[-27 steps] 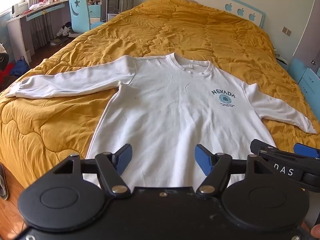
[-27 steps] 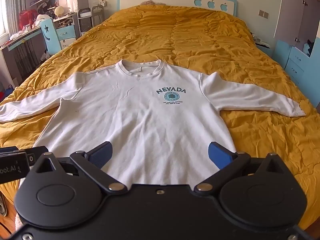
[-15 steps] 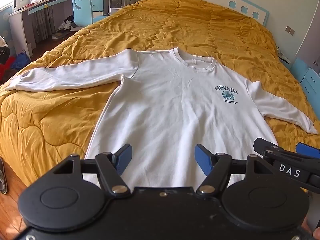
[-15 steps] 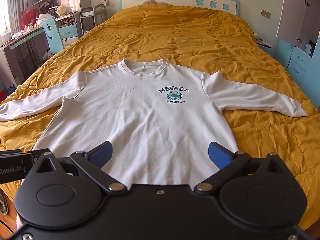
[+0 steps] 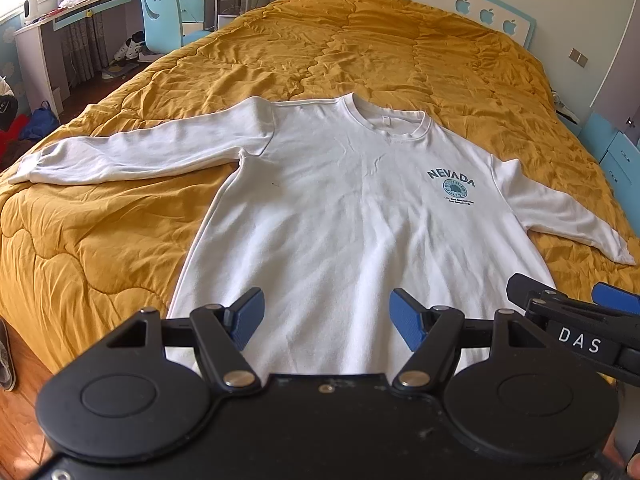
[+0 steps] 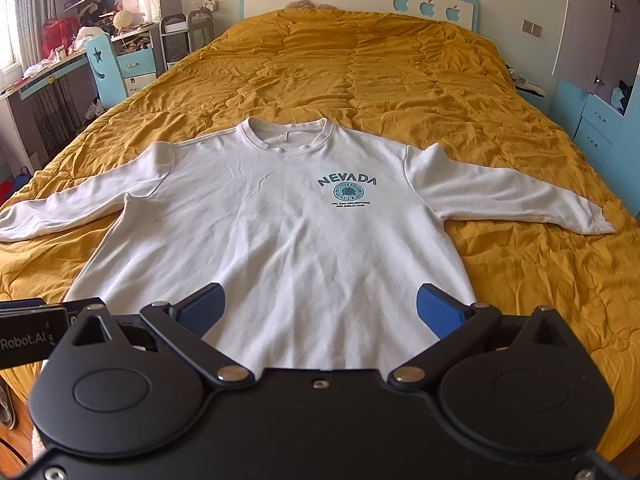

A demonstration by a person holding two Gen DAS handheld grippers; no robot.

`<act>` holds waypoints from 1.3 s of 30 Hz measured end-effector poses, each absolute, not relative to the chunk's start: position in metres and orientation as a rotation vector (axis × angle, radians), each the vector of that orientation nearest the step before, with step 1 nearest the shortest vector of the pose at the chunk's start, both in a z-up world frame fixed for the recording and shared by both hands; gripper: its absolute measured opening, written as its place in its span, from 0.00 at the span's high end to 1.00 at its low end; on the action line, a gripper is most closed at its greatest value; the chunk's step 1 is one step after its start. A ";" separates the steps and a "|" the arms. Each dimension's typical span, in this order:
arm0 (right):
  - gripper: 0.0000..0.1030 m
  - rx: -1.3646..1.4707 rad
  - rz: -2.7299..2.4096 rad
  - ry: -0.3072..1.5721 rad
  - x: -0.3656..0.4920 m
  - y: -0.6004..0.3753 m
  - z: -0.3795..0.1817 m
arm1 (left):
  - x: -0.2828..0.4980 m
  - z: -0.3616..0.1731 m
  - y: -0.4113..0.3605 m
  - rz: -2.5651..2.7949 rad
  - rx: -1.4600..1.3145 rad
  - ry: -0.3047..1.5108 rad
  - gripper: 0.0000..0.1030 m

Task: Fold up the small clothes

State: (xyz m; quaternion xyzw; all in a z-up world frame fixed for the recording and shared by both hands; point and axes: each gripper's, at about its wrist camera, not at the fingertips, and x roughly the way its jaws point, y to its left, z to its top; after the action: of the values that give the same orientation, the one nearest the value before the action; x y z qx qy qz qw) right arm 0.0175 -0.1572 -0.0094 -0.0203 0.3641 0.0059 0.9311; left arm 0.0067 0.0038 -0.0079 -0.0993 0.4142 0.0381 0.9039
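Since the earlier frames both views have edged closer to the white NEVADA sweatshirt, which lies flat, sleeves spread, at frame centre on the mustard quilt. The left gripper and right gripper stay spread wide, fingers empty above its hem.

The left hand-held gripper is black with two blue fingers, and the jaws are wide apart with nothing between them. It tips down and forward. A bit of the person's fingertip shows at the bottom right corner of the left wrist view.

The right hand-held gripper is black too, with blue fingers. Its jaws are spread even wider and hold nothing. It also tips down and forward.

The two sit side by side, close together. Each one can be seen at the edge of the other's view
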 end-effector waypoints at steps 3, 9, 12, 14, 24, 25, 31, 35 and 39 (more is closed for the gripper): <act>0.00 -0.042 0.014 0.745 0.018 -0.157 -0.009 | 0.007 -0.008 0.004 0.078 -0.207 0.856 0.29; 0.00 -0.043 0.017 0.745 0.018 -0.156 -0.009 | 0.008 -0.008 0.004 0.079 -0.207 0.858 0.29; 0.00 -0.044 0.018 0.744 0.018 -0.156 -0.009 | 0.008 -0.008 0.004 0.077 -0.207 0.859 0.29; 0.00 -0.044 0.018 0.745 0.018 -0.156 -0.009 | 0.008 -0.008 0.004 0.076 -0.207 0.859 0.29; 0.00 -0.045 0.017 0.744 0.018 -0.155 -0.009 | 0.009 -0.010 0.003 0.073 -0.206 0.866 0.29; 0.00 -0.045 0.016 0.744 0.018 -0.156 -0.009 | 0.009 -0.010 0.003 0.073 -0.206 0.866 0.29; 0.00 -0.045 0.017 0.744 0.018 -0.156 -0.009 | 0.009 -0.010 0.003 0.075 -0.207 0.866 0.29; 0.00 -0.045 0.018 0.746 0.018 -0.155 -0.009 | 0.008 -0.010 0.003 0.076 -0.206 0.869 0.29; 0.00 -0.045 0.018 0.746 0.018 -0.155 -0.010 | 0.008 -0.011 0.003 0.074 -0.207 0.873 0.29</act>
State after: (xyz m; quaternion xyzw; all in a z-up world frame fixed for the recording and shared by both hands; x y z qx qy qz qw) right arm 0.0181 -0.1553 -0.0098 -0.0218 0.3644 0.0089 0.9309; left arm 0.0076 0.0032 -0.0106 -0.0999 0.4218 0.0357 0.9004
